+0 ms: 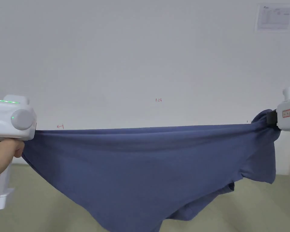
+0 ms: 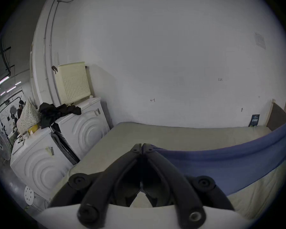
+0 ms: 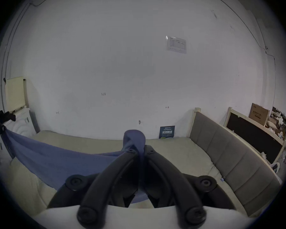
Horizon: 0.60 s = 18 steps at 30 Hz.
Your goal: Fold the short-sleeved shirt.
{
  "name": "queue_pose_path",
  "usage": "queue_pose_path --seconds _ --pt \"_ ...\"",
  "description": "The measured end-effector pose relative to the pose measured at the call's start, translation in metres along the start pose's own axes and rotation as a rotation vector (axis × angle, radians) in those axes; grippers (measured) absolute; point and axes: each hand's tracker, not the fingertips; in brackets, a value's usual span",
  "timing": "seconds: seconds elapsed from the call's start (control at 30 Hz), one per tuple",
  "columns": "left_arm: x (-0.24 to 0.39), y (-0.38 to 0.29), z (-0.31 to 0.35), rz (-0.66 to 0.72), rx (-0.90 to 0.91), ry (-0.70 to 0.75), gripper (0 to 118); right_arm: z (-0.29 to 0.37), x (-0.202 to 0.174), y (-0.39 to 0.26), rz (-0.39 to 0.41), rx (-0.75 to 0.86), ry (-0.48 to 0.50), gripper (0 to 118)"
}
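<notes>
Shirt [image 1: 147, 169] first: the blue short-sleeved garment hangs in the air across the lower half of the head view, stretched wide between the two tools, its top edge nearly level and its middle sagging towards the bottom of the frame. The left gripper [image 2: 142, 147] has its jaws pressed together on one end of the fabric, which streams off towards the right edge of the left gripper view. The right gripper [image 3: 137, 151] is clamped on the other end, with a bunched lobe of cloth poking up past the jaw tips at the centre of the right gripper view. A hand [image 1: 4, 154] grips the left tool at the left edge of the head view.

Below the cloth lies a pale bed [image 3: 172, 151] against the white wall [image 1: 141, 60], with a padded headboard [image 3: 229, 164] at the right and washing machines [image 2: 79, 130] at the left.

As for progress, I would say hardly any folding is done. The shirt looks merely lifted and spread out; no crease or folded layer is plain to see, though the lower right hangs doubled and untidy. Laying it flat on the bed and making every fold appear to remain.
</notes>
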Motion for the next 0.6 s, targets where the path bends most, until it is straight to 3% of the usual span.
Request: queue_pose_path --seconds 0.1,0.33,0.6 --pt "0.009 -0.028 -0.022 -0.004 -0.030 -0.006 0 -0.012 -0.014 -0.030 0.057 -0.009 -0.033 6" --pt "0.017 -0.130 -0.050 -0.042 -0.196 -0.070 0 -0.015 -0.010 -0.128 0.048 -0.142 -0.015 6" --pt "-0.015 -0.282 0.017 -0.037 -0.332 -0.174 0 0.096 0.038 -0.303 0.023 -0.392 0.032 6"
